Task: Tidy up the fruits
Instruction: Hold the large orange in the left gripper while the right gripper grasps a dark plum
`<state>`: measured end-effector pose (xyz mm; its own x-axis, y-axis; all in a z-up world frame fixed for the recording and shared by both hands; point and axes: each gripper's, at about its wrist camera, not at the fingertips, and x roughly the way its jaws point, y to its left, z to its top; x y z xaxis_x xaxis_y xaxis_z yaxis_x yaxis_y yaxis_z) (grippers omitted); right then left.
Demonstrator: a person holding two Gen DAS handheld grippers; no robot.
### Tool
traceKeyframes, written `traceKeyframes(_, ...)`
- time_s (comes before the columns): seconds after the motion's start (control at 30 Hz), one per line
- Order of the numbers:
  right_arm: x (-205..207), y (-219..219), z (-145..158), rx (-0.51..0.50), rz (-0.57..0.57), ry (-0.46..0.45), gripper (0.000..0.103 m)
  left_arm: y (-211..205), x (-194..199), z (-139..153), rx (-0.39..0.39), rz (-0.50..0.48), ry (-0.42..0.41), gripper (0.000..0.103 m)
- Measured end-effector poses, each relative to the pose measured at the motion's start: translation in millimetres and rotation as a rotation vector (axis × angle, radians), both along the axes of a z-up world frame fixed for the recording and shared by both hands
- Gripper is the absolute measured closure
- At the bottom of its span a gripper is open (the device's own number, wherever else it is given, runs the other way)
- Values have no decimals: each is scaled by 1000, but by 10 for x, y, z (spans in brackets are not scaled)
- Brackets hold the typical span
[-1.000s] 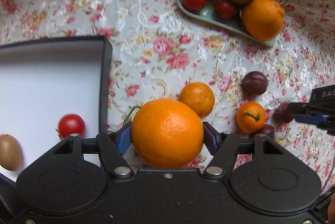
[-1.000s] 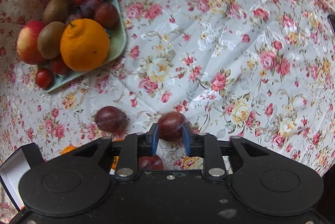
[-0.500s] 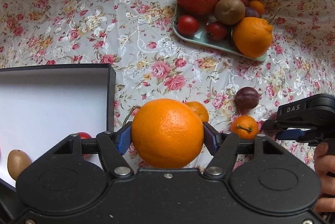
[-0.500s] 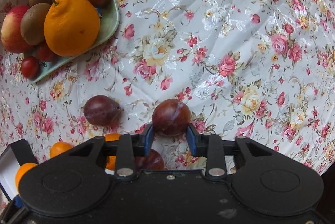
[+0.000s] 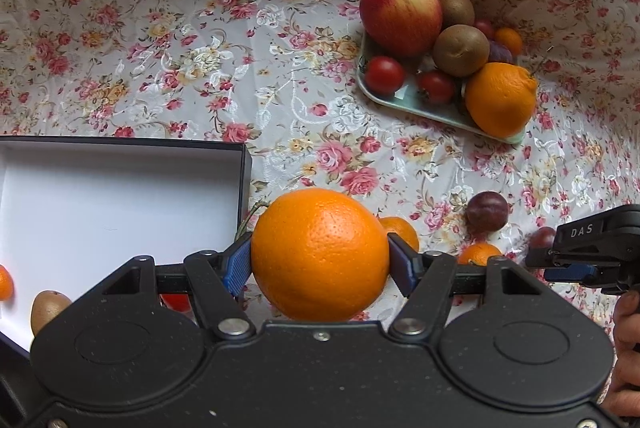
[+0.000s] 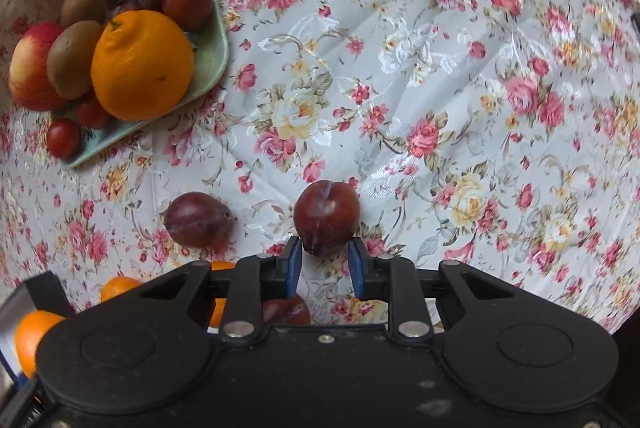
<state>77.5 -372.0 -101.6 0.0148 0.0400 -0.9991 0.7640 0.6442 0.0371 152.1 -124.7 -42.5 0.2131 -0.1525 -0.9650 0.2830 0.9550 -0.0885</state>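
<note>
My left gripper (image 5: 320,264) is shut on a large orange (image 5: 320,254), held in the air just right of the white box (image 5: 120,204) with black walls. The box holds a kiwi (image 5: 48,308), a cherry tomato (image 5: 176,302) and a mandarin (image 5: 4,282). My right gripper (image 6: 325,264) is open. A dark red plum (image 6: 326,218) rests on the floral cloth right at its fingertips, only its near end between them. From the left wrist view the right gripper (image 5: 560,260) sits at the right edge, with that plum (image 5: 542,238) just ahead of it.
A pale green plate (image 6: 208,60) at the back carries an apple (image 5: 400,16), kiwis, tomatoes, plums and a big orange (image 5: 500,98). Loose on the cloth lie another plum (image 6: 198,224), a third plum (image 6: 288,310) under the right gripper, and two mandarins (image 5: 478,254).
The right gripper opened and drew back, leaving the plum on the cloth. The left gripper rose and pulled back with the orange in it.
</note>
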Motion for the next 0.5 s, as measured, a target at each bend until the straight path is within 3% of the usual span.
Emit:
traceKeyframes(0.2, -78, -226, -10, 53, -95, -25, 68, -18, 4, -29, -1, -10, 11, 34)
traceKeyframes(0.5, -32, -384, -90, 68, -139, -1, 67, 17, 68, -54, 2, -1, 17, 34)
